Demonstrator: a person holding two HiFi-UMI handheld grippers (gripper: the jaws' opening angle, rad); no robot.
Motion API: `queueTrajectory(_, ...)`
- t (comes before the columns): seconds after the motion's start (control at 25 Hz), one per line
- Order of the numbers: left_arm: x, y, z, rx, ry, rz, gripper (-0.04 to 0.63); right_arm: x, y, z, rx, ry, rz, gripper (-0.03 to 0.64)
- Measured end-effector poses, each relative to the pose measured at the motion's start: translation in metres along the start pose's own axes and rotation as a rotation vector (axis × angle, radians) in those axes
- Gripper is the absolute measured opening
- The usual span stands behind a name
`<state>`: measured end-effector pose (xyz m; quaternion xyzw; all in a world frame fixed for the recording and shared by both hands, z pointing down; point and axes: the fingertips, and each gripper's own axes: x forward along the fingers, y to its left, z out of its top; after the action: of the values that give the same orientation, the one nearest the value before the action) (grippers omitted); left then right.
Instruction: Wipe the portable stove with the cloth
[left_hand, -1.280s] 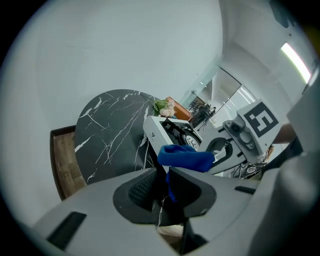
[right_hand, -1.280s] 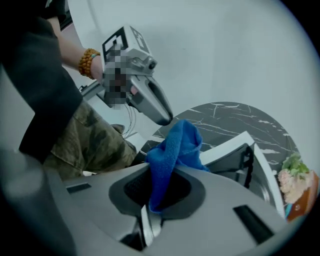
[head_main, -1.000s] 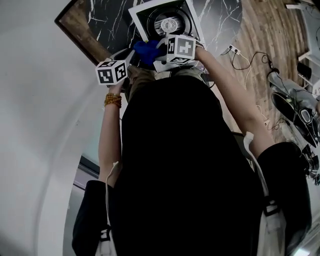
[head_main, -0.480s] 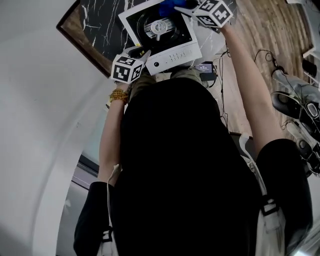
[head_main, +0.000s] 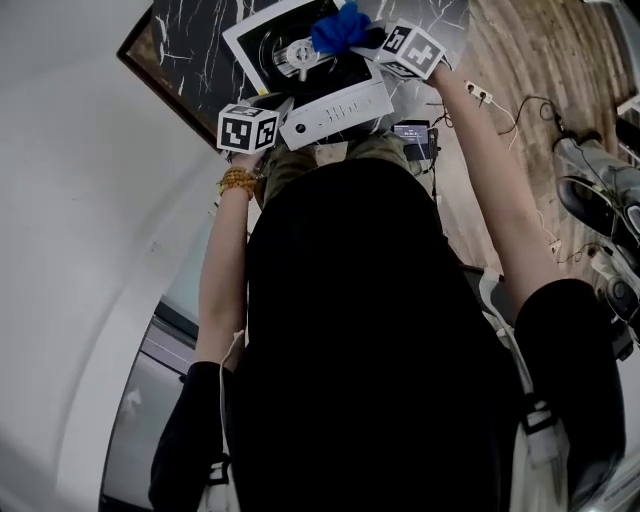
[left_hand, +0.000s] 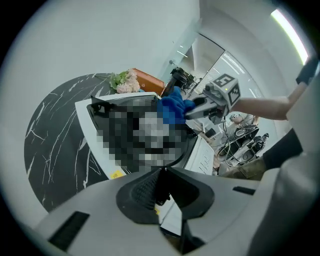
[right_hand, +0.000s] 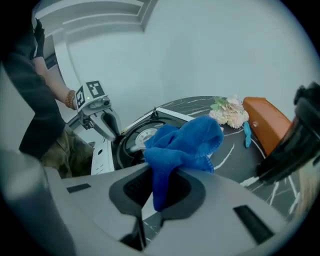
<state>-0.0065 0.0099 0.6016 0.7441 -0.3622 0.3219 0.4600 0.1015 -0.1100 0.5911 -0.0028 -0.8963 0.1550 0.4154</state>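
The white portable stove with its black burner top sits on a round black marble table. My right gripper is shut on a blue cloth, which hangs over the burner's far side. In the right gripper view the cloth bunches out of the right gripper. My left gripper is at the stove's near left corner. Its jaws have just been closing, and the left gripper has the stove's white edge between its pads.
Pale flowers, an orange box and a small teal item lie on the table behind the stove. Cables and a power strip lie on the wooden floor at the right. A white curved wall is at the left.
The right gripper carried the cloth from the stove's front edge to its far side, over the burner. The left gripper moved in to the stove's near left corner.
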Motion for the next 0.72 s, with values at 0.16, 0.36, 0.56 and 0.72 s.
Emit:
queueTrajectory(0.16, 0.001, -0.001, -0.002, 0.048, 0.01, 0.036, 0.043, -0.014, 0.028, -0.032, 0.124, -0.086, -0.034, 0.025)
queueTrajectory(0.36, 0.008, -0.006, -0.001, 0.142, 0.039, 0.011, 0.043, -0.037, 0.052, -0.076, 0.281, -0.134, -0.251, 0.025)
queueTrajectory(0.56, -0.001, 0.003, -0.004, 0.121, -0.029, -0.058, 0.044, -0.015, 0.091, -0.082, 0.086, 0.051, -0.462, 0.025)
queueTrajectory(0.72, 0.003, -0.003, -0.006, 0.212, -0.044, -0.142, 0.054, -0.003, 0.106, -0.082, 0.228, 0.108, -0.662, 0.025)
